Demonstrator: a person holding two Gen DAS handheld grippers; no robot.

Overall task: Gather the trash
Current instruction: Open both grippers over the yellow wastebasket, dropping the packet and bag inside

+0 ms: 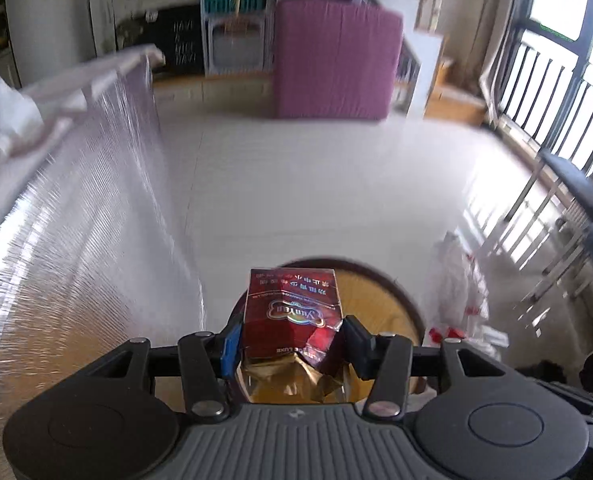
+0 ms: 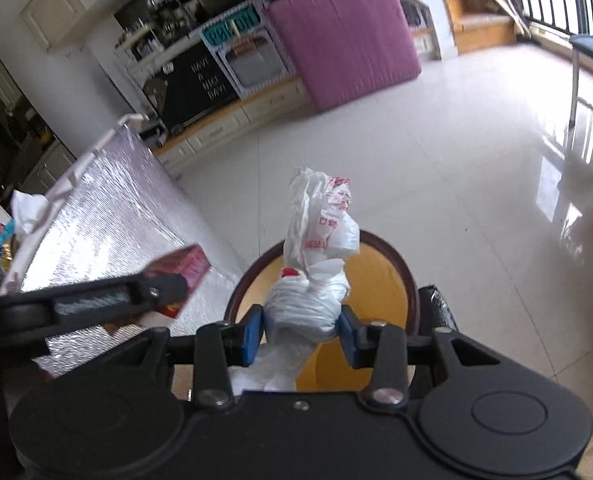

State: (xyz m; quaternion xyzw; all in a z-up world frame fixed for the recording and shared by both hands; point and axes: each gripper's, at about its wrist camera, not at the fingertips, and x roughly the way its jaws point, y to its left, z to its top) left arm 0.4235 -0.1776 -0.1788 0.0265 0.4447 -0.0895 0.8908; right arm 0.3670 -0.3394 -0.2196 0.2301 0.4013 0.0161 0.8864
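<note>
Your left gripper (image 1: 292,344) is clamped tight on a crushed red cigarette pack (image 1: 294,312), held above the round brown-rimmed bin (image 1: 380,300), while your right gripper (image 2: 301,330) squeezes a bunched white plastic bag (image 2: 316,264) over that same bin, beside the silver foil sheet (image 1: 84,216).

Cigarette pack (image 1: 294,312): glossy dark-red card, holographic logo, crumpled gold foil at torn end. Plastic bag (image 2: 316,264): thin white film, wrinkled, red print. Insulation sheet (image 1: 76,240): silvery foil, embossed, shiny. Floor (image 1: 316,192): polished pale tile, reflective. Stool seat (image 2: 380,276): yellow wood, dark rim. Left claw (image 1: 292,346): matt black plastic.
</note>
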